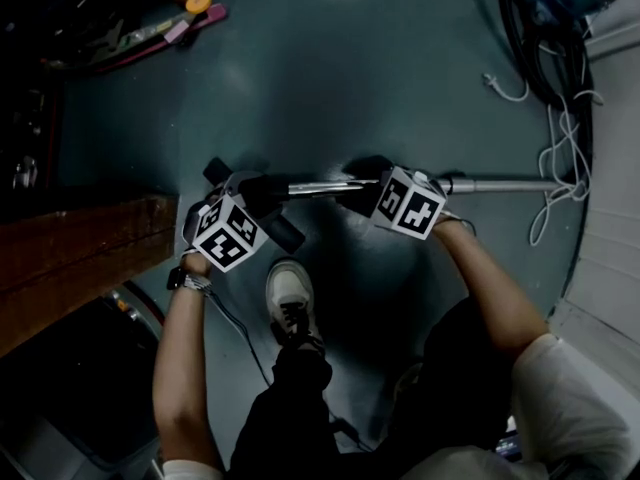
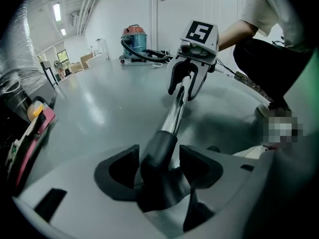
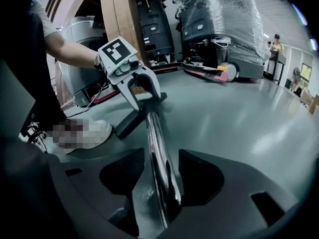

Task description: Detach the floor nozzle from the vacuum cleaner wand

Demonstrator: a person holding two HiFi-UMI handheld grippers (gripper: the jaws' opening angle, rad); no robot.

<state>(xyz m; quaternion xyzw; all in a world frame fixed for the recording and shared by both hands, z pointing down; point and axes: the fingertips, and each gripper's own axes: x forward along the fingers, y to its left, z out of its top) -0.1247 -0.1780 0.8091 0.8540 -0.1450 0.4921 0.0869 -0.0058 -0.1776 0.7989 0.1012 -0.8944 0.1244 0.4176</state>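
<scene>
Floor nozzle (image 1: 287, 232) lies flat on the grey floor (image 1: 350, 68), black bar set diagonal, still joined to the wand (image 1: 510, 183), which runs level along the floor toward the right of the head view. Left tool (image 2: 158, 164) points steeply down at the nozzle end, jaws wide, straddling the black neck (image 2: 159, 148) where the chrome tube enters; slim gaps show on both sides, pads not pressing. Right tool (image 3: 162, 172) sits further along the wand, jaws also wide, chrome tube running between them with clear space on each side, not clamped. The two tools face each other along the tube, each visible in the other's view with its marker cube on top. Person crouches over the wand, white shoe (image 1: 288, 296) planted on the floor near the nozzle, just below it in the head view. Wooden plank (image 1: 80, 248) at the left edge, well apart from the nozzle. White cord (image 1: 560, 158) loops on the floor by the wand's far end. Canister vacuum (image 2: 134, 36) with a dark hose stands far back on the floor in the left gripper view. Plastic-wrapped machine (image 3: 219, 24) stands in the background of the right gripper view.
</scene>
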